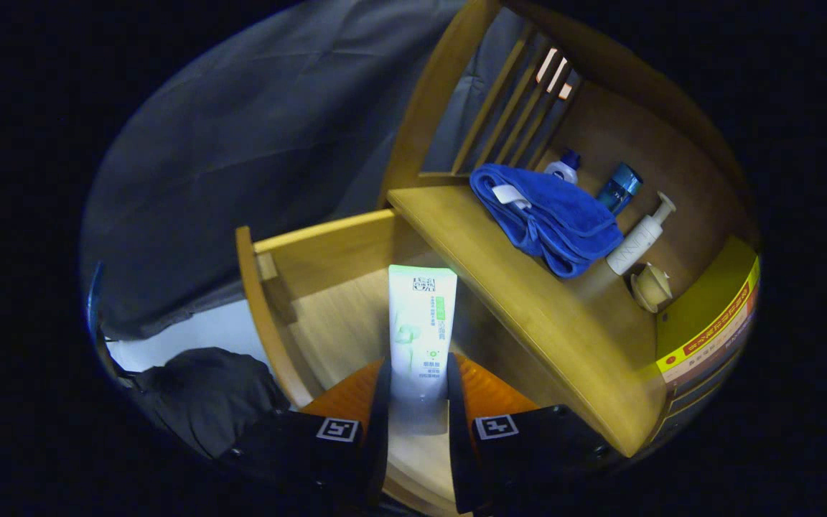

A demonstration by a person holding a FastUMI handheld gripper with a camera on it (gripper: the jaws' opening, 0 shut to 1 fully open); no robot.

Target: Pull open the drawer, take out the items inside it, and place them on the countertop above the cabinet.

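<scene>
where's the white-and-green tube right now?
In the gripper view, the white-and-green tube is clamped between the gripper fingers, held over the open wooden drawer, beside the wooden countertop that carries the blue towel.

The gripper [417,402] has its two fingers closed in from either side on a tube [421,334], both pressing its lower end so that it stands up between them. The fingers run nearly parallel, one on each side of the tube, which sticks out well beyond their tips.
</scene>
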